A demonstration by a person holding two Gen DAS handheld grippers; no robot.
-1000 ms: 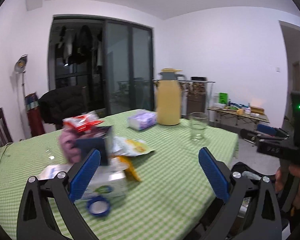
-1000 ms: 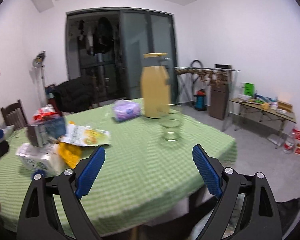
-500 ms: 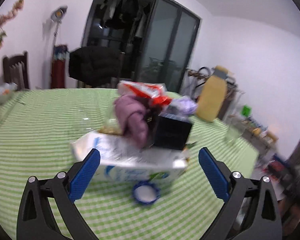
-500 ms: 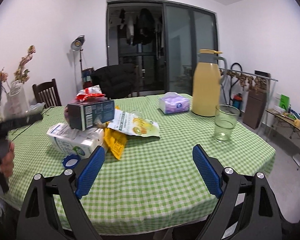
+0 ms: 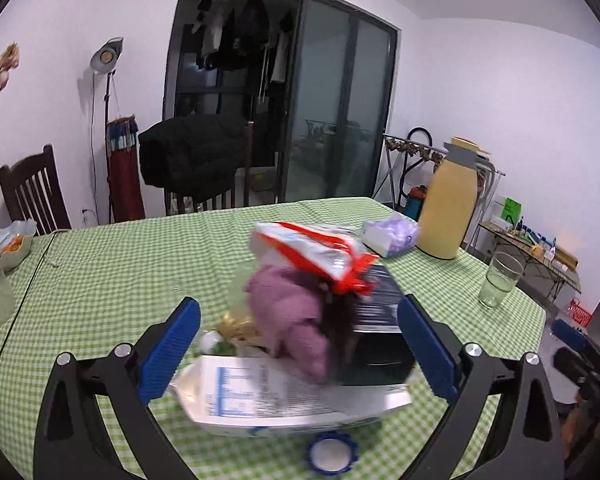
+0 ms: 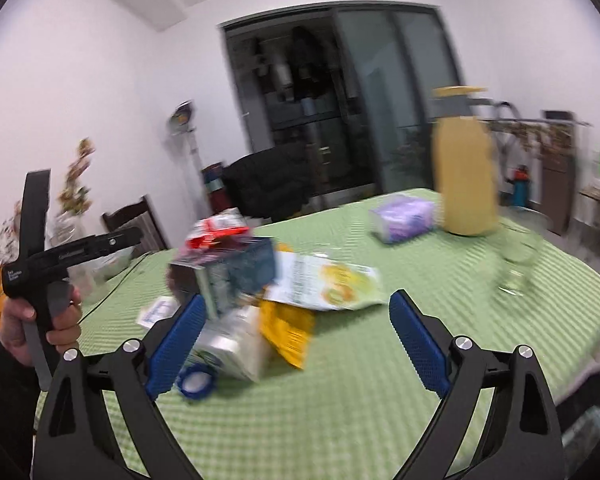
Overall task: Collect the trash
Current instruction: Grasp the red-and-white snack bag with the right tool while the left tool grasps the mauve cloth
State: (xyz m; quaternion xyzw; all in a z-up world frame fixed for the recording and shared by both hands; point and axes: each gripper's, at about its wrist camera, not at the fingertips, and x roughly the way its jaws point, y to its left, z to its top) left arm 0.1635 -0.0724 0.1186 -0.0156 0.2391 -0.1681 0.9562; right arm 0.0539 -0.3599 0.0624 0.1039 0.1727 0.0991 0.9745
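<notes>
Left claw (image 5: pixel 298 350): wide, holding nothing.
Right claw (image 6: pixel 296 346): wide, holding nothing.
Trash pile (image 5: pixel 308 320): on green checked tablecloth (image 5: pixel 120 272).

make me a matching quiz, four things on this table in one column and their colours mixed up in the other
Things:
1. thermos jug
2. tissue pack
3. bottle cap
4. drinking glass

Colours:
a. blue rim with white centre
b. clear
c. pale yellow with a grey top
d. lilac and white

Pairs: 1-c, 2-d, 3-a, 4-b
</notes>
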